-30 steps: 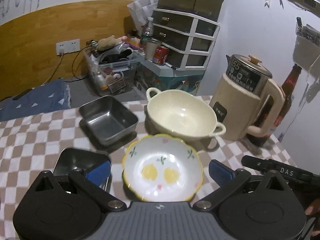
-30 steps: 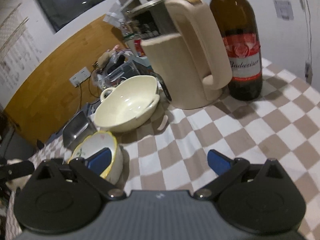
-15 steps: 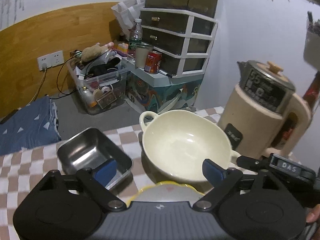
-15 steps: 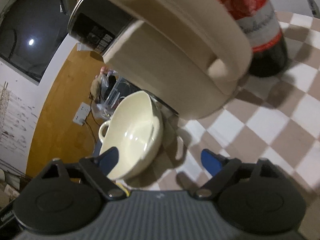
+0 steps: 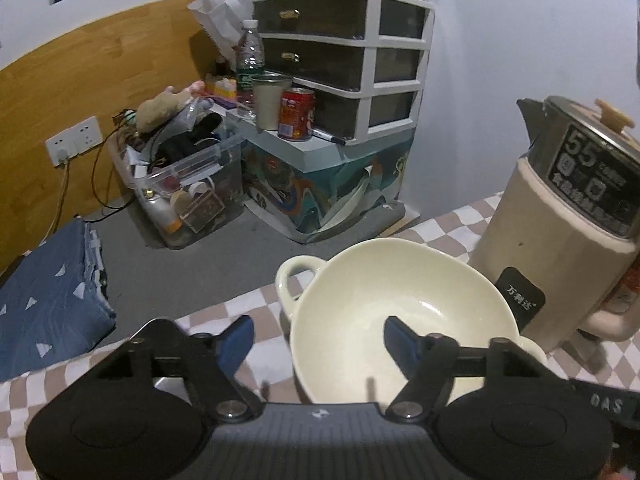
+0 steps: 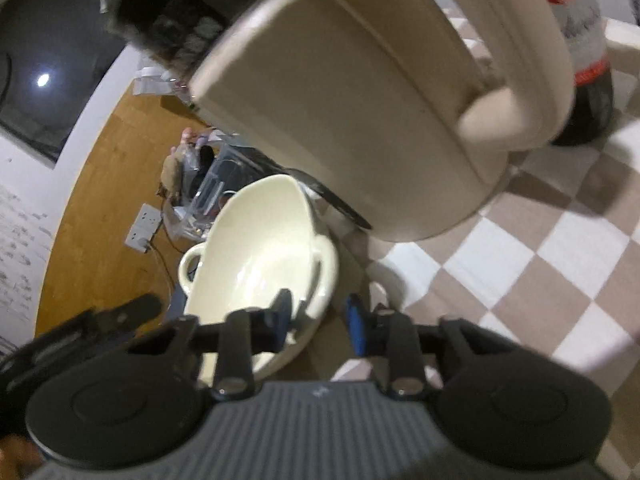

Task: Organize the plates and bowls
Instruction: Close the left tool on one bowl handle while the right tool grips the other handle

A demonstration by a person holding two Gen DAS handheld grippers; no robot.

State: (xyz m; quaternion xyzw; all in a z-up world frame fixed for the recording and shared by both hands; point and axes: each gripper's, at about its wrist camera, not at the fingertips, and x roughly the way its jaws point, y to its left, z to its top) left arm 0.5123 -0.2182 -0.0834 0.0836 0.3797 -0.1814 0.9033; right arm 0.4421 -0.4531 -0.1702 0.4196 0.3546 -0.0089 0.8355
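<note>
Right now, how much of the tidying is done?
Nothing looks stacked yet. In hand: both tools have just been closing around the rim of the empty cream bowl, the left tool wide, the right tool nearly pinching; a firm grip is unclear. Left: lifting and placing it.

Two-handled bowl (image 5: pixel 384 300) sits on checkered table (image 5: pixel 448 236), kettle (image 5: pixel 568 240) just right of it. Drawer unit (image 5: pixel 344 64) stands well behind, beyond the table's far edge.

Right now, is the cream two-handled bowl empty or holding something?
Empty: the cream bowl shows only bare glazed interior in both wrist views.
</note>
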